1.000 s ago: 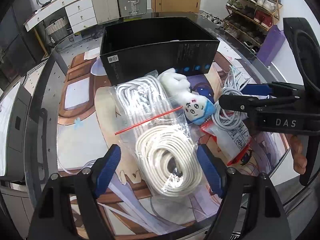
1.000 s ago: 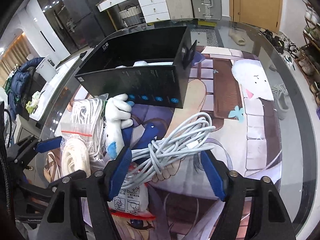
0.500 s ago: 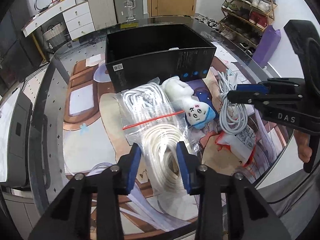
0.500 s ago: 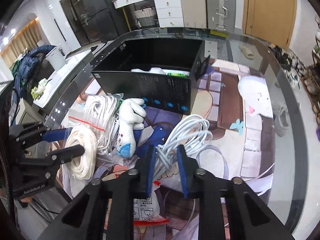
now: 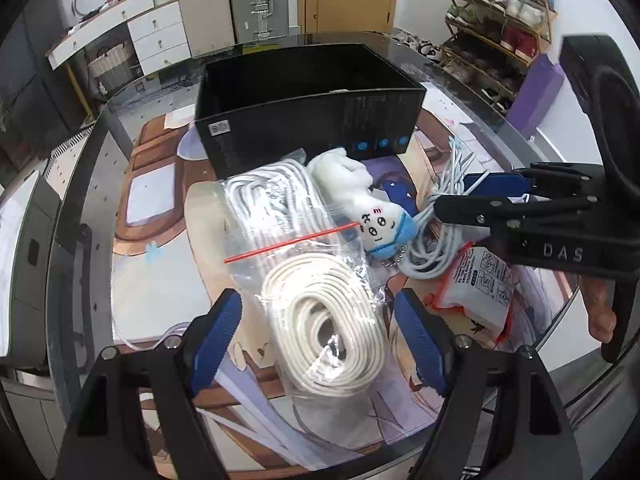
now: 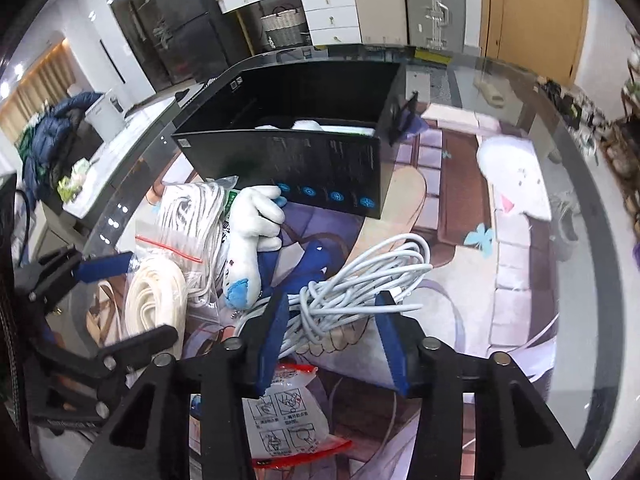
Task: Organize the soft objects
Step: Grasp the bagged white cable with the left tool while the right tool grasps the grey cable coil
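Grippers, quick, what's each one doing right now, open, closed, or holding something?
Left gripper: open, jaws either side of the bagged white cord coil, not clamped.
Right gripper: open, jaws around the loose cable bundle.

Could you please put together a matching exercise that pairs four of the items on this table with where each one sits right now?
Items:
1. black box
2. plush toy
3. bagged white cord coil
4. loose grey cable bundle

Places:
A. between the open jaws of the left gripper
B. at the far end of the table mat, standing open
C. between the jaws of the right gripper
D. lying against the front of the box, head toward the cameras

Pairs: 1-B, 2-D, 3-A, 4-C
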Tool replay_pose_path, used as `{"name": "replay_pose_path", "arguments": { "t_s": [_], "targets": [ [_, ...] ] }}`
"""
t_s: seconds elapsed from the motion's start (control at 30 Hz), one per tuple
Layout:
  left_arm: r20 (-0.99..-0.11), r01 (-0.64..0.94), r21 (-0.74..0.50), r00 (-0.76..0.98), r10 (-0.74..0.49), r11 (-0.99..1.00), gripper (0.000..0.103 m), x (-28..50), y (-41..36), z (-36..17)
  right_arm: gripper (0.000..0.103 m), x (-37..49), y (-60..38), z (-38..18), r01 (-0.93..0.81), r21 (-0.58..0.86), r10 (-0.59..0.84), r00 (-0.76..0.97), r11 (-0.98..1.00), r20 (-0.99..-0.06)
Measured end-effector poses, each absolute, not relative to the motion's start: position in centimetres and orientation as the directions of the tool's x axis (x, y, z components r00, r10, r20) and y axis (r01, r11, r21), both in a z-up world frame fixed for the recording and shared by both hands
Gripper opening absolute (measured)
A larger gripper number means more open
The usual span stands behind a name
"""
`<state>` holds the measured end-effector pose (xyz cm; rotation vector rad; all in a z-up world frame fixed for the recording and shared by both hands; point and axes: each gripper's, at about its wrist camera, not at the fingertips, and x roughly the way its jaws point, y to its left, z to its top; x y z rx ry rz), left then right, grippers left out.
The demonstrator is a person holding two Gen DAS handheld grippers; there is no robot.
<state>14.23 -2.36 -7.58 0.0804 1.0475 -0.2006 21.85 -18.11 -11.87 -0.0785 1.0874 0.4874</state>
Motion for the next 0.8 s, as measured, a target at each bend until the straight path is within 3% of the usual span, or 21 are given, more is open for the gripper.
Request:
{"name": "replay_pose_path", "arguments": {
  "t_s": [0.3,0.63,0.7,0.77,0.8],
  "targets": [
    [-0.885,0.194,0.019,0.461,-0.074,0.981,0.079,14.5,-2.9,-8.9,0.055,23.2,-19.0,-13.1,-0.319,0.295,0.4,0.343,0.901,-0.85],
    [-0.886,0.197,0.019,0.457,-0.075,0.98,0.079,14.5,-2.7,-8.9,0.055,22.2,-14.7,-13.5,-0.476,0.015,0.25,0.434,0.879,-0.866],
    [-0.888,0.193,0.015,0.454,-0.076,0.981,0.079,14.6,-2.5,-8.9,0.049,21.5,-13.7,-13.5,-0.524,-0.029,0.237,0.433,0.852,-0.87],
    [-0.886,0.192,0.006,0.455,-0.084,0.981,0.079,14.6,-2.3,-8.7,0.032,21.1,-13.1,-13.3,-0.557,-0.034,0.243,0.416,0.83,-0.876],
    [-0.885,0.192,0.006,0.458,-0.084,0.981,0.079,14.6,-2.2,-8.7,0.031,20.9,-12.9,-13.3,-0.566,-0.037,0.243,0.41,0.824,-0.879]
  ]
}}
